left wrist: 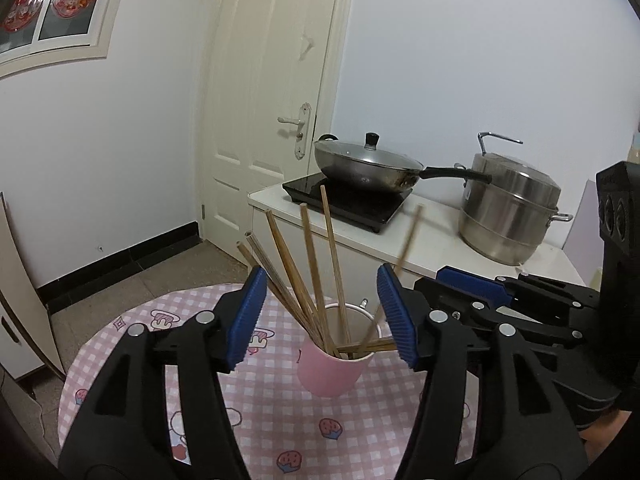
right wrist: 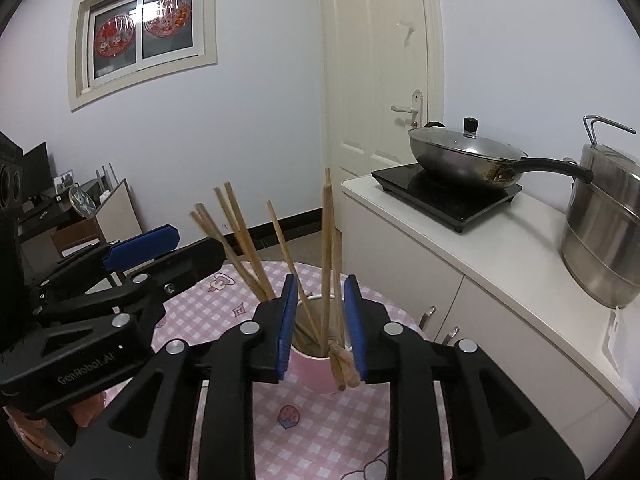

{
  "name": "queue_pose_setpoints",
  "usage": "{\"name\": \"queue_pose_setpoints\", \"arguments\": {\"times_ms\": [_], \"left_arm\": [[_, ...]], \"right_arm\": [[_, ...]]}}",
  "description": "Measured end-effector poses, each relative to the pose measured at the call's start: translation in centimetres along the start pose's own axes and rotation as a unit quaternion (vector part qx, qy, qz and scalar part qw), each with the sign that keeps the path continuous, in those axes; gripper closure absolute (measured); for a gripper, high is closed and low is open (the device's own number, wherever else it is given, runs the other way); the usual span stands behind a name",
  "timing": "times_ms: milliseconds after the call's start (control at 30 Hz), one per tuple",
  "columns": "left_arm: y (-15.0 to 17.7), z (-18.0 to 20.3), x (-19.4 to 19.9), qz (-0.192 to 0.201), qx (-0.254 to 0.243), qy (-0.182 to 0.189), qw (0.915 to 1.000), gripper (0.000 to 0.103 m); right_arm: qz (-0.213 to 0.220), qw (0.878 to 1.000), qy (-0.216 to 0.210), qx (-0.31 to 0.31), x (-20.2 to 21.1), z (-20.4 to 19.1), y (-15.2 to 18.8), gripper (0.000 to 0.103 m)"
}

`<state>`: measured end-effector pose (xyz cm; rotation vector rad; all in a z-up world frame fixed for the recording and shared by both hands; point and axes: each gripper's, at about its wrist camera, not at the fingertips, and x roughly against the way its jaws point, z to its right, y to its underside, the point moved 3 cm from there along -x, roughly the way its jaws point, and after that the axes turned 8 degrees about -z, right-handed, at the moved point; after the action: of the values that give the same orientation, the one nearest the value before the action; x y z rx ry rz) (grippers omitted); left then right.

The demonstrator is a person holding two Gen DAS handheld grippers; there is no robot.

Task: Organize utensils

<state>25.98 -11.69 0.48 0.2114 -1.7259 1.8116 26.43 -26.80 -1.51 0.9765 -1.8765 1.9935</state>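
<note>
Between the released left gripper (left wrist: 320,312) and released right gripper (right wrist: 321,326), chopsticks (left wrist: 316,268) lean gathered in the pink cup (left wrist: 334,374) for storage.

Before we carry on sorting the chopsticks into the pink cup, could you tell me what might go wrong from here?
The pink cup holds long chopsticks leaning far out to one side, so a nudge could tip it. The right gripper has chopsticks between its open pads; pulling back carelessly could drag them out. The two grippers are close and could collide.
</note>
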Motion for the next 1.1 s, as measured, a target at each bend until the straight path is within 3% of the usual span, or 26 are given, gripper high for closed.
{"name": "queue_pose_setpoints", "arguments": {"times_ms": [367,667,1100], "left_arm": [[0.2,-0.9,4.4,0.023,-0.006,-0.019,0.9995,0.032],[2.3,-1.9,8.7,0.033,-0.015,-0.046,0.9983,0.018],[6.2,-2.1,15.5,0.059,-0.025,-0.078,0.9949,0.012]], "right_arm": [[0.021,1.0,0.002,-0.007,3.1,-1.0,0.3,0.066],[0.049,0.999,0.022,-0.008,7.2,-3.3,2.7,0.044],[0.113,0.991,0.067,0.004,13.4,-7.9,7.2,0.018]]}}
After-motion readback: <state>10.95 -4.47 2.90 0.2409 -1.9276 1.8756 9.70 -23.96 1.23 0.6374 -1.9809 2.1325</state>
